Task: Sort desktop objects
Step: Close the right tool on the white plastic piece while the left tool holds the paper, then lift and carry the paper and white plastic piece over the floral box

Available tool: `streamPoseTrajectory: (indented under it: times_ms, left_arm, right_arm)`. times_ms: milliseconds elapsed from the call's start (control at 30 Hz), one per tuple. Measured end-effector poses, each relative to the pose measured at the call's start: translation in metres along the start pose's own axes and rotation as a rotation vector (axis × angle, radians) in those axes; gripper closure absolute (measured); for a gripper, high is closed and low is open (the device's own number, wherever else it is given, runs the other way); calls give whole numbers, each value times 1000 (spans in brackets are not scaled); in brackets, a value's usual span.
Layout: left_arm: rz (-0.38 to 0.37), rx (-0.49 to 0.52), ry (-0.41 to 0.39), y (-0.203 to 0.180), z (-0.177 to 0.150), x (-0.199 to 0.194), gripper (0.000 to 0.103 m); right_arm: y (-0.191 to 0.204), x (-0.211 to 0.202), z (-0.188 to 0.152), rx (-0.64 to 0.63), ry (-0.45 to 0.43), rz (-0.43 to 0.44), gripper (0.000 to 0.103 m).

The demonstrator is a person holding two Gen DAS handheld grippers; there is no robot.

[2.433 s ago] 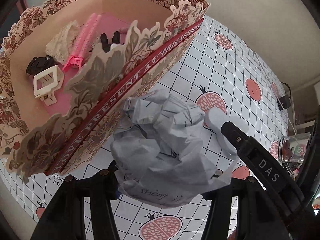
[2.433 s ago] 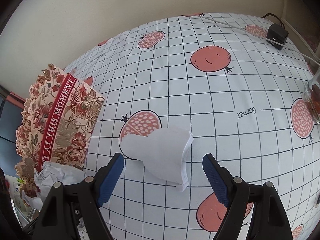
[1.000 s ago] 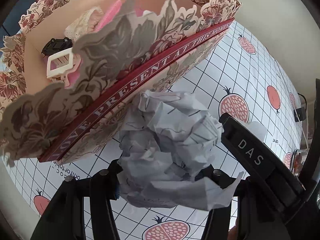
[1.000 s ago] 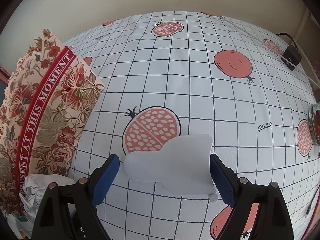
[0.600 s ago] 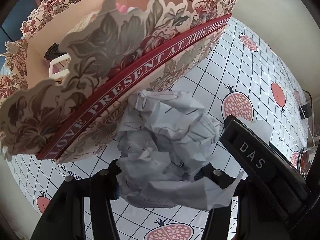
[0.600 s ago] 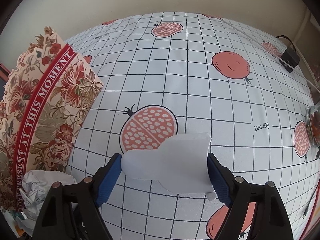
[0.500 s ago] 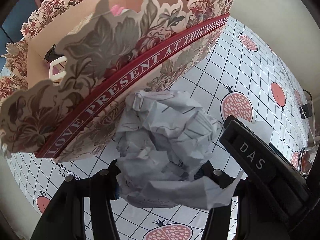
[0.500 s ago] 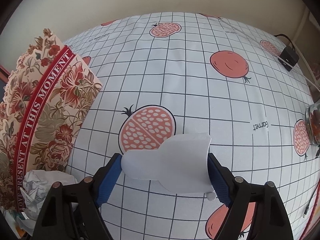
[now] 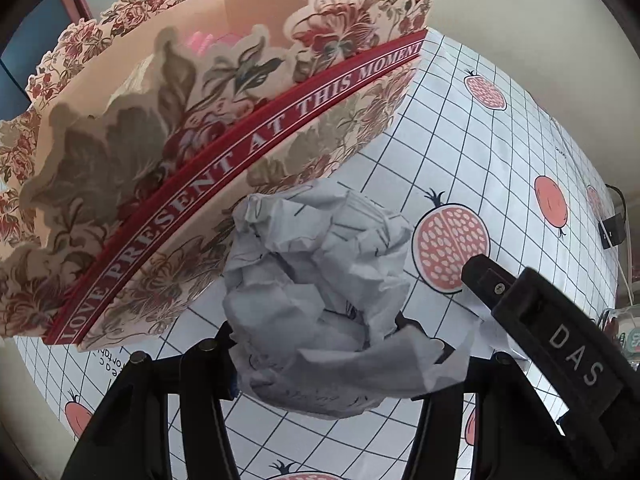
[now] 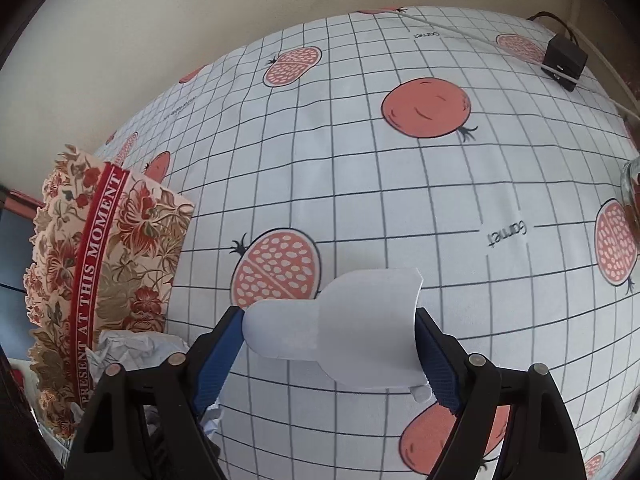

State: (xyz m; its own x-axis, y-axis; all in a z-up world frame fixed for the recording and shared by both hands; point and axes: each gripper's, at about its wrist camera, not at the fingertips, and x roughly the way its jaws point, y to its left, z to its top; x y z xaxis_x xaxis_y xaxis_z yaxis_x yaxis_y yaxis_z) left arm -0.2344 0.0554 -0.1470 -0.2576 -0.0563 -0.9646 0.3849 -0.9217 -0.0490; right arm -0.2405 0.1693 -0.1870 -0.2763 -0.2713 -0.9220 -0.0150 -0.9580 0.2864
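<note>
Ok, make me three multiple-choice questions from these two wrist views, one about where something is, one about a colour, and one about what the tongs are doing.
1. Where is the crumpled paper ball?
A. Inside the floral box
B. Outside the floral box, in front of its banded wall
C. Under the glass jar

2. What colour is the lettered band on the box?
A. Red
B. Blue
C. Green

3. What are the right tongs doing?
A. Hanging open over bare cloth
B. Gripping a black adapter
C. Closed on a white plastic piece, both pads touching it

Answers:
1 B: in the left wrist view the ball is held in the left tongs below the box's outer wall.
2 A: white letters run along a red stripe.
3 C: the blue pads press against both sides of the piece.
</note>
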Motion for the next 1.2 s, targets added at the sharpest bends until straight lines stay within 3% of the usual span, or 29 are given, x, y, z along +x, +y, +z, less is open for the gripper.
streamPoseTrajectory:
  times_ms: [333, 500, 533, 600, 633, 700, 867, 1200]
  left_arm:
    - [-79, 5, -21, -36, 16, 11, 45]
    - [-146, 10, -35, -50, 18, 3, 45]
    - [-166, 2, -40, -59, 2, -3, 45]
    - [-215, -18, -40, -53, 13, -3, 45]
    - [-231, -25, -44, -54, 27, -1, 45]
    - [-256, -34, -63, -62, 18, -10, 45]
    - [-311, -23, -96, -65, 39, -10, 45]
    - [-365, 23, -223, -62, 47, -59, 45]
  right_arm:
    - [-49, -14, 23, 167, -26, 113, 18]
    - [-57, -23, 31, 214, -70, 138, 18]
    - [-58, -24, 33, 227, -80, 151, 18]
    - [-64, -34, 34, 256, -99, 183, 18]
    - [-66, -38, 36, 263, -112, 188, 18]
    - [-67, -46, 40, 264, -145, 185, 18]
    - [-70, -69, 47, 268, -215, 220, 18]
    - [-62, -116, 53, 244, -363, 240, 18]
